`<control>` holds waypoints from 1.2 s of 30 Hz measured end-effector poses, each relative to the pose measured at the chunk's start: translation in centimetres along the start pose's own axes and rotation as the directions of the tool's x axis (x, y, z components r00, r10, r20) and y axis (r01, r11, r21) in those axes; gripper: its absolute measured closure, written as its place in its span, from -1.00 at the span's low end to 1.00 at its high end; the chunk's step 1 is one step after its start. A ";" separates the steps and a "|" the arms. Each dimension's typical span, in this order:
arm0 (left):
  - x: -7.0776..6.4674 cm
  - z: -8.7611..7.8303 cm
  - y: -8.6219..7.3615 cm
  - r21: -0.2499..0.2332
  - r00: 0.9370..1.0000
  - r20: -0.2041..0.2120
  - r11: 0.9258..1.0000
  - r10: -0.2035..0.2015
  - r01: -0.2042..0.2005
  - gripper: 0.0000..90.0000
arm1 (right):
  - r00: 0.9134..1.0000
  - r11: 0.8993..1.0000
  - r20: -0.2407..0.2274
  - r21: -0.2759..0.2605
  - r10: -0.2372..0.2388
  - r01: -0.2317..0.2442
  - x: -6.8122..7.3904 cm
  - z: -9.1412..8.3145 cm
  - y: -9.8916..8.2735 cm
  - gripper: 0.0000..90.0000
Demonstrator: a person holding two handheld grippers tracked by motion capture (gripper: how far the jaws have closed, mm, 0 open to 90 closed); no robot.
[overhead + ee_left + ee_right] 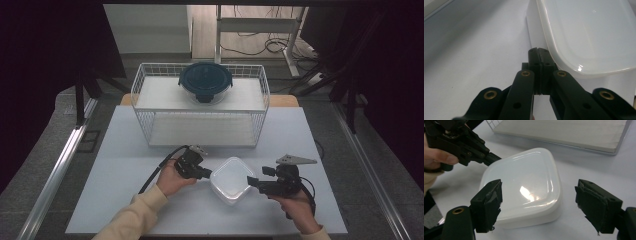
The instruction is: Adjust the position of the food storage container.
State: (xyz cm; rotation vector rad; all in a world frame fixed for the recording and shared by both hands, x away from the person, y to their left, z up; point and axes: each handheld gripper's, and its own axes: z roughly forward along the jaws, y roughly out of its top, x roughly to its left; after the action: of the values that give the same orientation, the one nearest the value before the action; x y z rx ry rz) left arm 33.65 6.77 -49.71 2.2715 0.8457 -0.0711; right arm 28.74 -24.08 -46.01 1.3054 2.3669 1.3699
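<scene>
Container: translucent white rounded-square plastic box with lid [231, 180] sits near the front of the pale table [125, 190]. Looks light, glossy, probably slippery; grip the lid rim, not the domed top. Left gripper [539, 53] has jaws pressed together, tip touching the lid's edge. Right gripper [537, 205] gapes wide, straddling the near corner, tilted down.

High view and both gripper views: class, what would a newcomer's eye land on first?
First, the white rounded-square plastic container on the pale table, flanked by two black grippers: the left gripper, shut, against its edge, the right gripper open around its near corner. Behind stands a white wire rack carrying a round dark-blue lidded bowl.
</scene>
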 end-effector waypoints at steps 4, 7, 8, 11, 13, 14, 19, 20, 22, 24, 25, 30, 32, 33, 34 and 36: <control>0.4 -1.0 -0.3 -0.005 0.999 -0.049 1.000 -0.014 0.014 1.00 | 1.000 1.000 0.003 -0.003 0.007 -0.007 -0.1 -0.1 0.1 -0.52; 0.9 -3.1 -1.2 -0.022 0.995 -0.102 1.000 -0.016 0.014 1.00 | 1.000 1.000 0.013 -0.004 0.016 -0.016 -0.4 -0.3 0.2 -0.52; 1.0 -3.9 -1.7 -0.034 0.993 -0.117 0.999 -0.025 0.021 1.00 | 1.000 1.000 0.020 -0.008 0.014 -0.014 -0.4 -0.4 0.3 -0.51; 1.3 -6.0 -3.6 -0.071 0.989 -0.133 0.996 -0.068 0.059 1.00 | 0.999 1.000 0.038 -0.015 0.025 -0.024 -0.8 -0.7 0.6 -0.48; 1.2 -7.2 -5.1 -0.101 0.982 -0.163 0.992 -0.094 0.078 0.88 | 0.998 0.999 0.049 -0.014 0.033 -0.033 -1.1 -0.8 0.8 -0.47; 1.0 -7.7 -5.9 -0.121 0.977 -0.183 0.989 -0.105 0.083 0.79 | 0.998 0.999 0.052 -0.011 0.036 -0.035 -1.2 -0.8 0.9 -0.47; 0.4 -9.9 -8.7 -0.193 0.942 -0.285 0.974 -0.175 0.123 -0.07 | 0.996 0.999 0.081 0.006 0.032 -0.033 -1.8 -1.0 1.2 -0.46; 0.4 -10.3 -9.2 -0.197 0.940 -0.288 0.972 -0.181 0.127 -0.14 | 0.996 1.000 0.084 0.009 0.029 -0.030 -1.9 -0.9 1.2 -0.45; 0.3 -10.9 -9.9 -0.199 0.941 -0.277 0.970 -0.194 0.142 -0.23 | 0.996 0.999 0.079 0.024 0.028 -0.030 -2.1 -0.8 1.2 -0.44; 0.1 -11.2 -10.5 -0.203 0.944 -0.258 0.967 -0.204 0.153 -0.29 | 0.996 0.999 0.086 0.039 0.014 -0.018 -2.2 -0.6 1.2 -0.39; -0.1 -11.3 -10.8 -0.206 0.945 -0.251 0.965 -0.211 0.161 -0.31 | 0.996 0.999 0.089 0.043 0.006 -0.010 -2.2 -0.5 1.3 -0.37; -0.4 -10.7 -11.7 -0.180 0.948 -0.240 0.970 -0.207 0.166 -0.37 | 0.995 0.997 0.094 0.080 -0.029 0.021 -2.3 0.0 2.4 -0.11; -0.5 -10.3 -11.8 -0.165 0.948 -0.243 0.972 -0.206 0.169 -0.40 | 0.994 0.995 0.098 0.098 -0.046 0.036 -2.4 0.3 3.0 -0.07; -0.5 -10.1 -11.8 -0.160 0.947 -0.245 0.973 -0.205 0.169 -0.42 | 0.995 0.993 0.094 0.109 -0.045 0.035 -2.5 0.4 3.3 -0.05; -0.6 -10.1 -11.9 -0.158 0.949 -0.244 0.973 -0.201 0.166 -0.43 | 0.995 0.992 0.093 0.125 -0.044 0.033 -2.7 0.6 3.7 -0.02; -0.7 -10.0 -11.9 -0.155 0.948 -0.249 0.974 -0.198 0.163 -0.45 | 0.993 0.987 0.105 0.158 -0.052 0.035 -2.9 1.0 4.3 0.08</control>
State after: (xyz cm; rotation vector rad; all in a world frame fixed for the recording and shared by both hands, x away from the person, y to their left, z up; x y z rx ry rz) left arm 24.27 19.17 -49.11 2.1011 1.1623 0.2035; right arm 33.73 -24.52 -44.23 1.3208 2.4549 1.0914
